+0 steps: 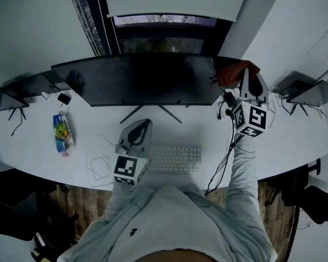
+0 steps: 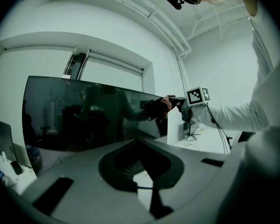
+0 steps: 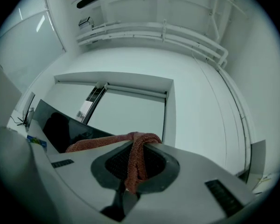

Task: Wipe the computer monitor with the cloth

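A wide, dark computer monitor (image 1: 142, 78) stood on a white table (image 1: 295, 138), with a white keyboard (image 1: 175, 158) in front of it. The right hand-held gripper (image 1: 246, 81) was raised at the monitor's right end, its jaws clamped on a reddish-orange cloth (image 1: 232, 72) bunched at the monitor's right edge. The left hand-held gripper (image 1: 144, 125) hovered just in front of the monitor's stand, its jaws drawn together with nothing between them.

On my feed the monitor (image 1: 147, 81) has a dark, glossy screen that mirrors the room. The cloth (image 3: 135, 160) is a rough, loosely knitted reddish fabric. The desk (image 1: 87, 121) looks smooth, matt and white.
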`<state>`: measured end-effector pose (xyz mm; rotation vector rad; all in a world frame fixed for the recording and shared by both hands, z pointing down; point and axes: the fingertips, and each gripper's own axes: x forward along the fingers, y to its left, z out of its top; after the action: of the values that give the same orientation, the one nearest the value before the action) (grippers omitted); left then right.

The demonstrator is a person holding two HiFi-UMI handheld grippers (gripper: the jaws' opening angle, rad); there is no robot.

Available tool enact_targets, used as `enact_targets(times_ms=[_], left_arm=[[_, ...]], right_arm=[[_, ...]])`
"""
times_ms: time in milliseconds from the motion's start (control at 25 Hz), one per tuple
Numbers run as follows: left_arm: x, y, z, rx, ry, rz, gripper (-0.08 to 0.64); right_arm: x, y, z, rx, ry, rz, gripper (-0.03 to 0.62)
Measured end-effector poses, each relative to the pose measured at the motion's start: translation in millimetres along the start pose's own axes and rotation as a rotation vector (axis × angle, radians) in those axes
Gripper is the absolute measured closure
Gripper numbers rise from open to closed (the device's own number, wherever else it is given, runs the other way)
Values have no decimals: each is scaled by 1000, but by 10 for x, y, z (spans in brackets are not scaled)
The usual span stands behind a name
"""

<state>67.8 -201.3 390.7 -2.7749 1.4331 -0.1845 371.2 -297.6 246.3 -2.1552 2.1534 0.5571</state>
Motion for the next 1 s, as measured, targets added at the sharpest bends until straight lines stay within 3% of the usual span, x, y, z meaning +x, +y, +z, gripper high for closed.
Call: enact_targets(times_ms=[560,1000], left_arm=[[-8,65,-144,-31,29,20,540],[142,22,-343,-48,80,15,540]], right_arm=[[-212,230,-1052,-20,176,27,556],[-445,468,-2358,-11,413,78,555]])
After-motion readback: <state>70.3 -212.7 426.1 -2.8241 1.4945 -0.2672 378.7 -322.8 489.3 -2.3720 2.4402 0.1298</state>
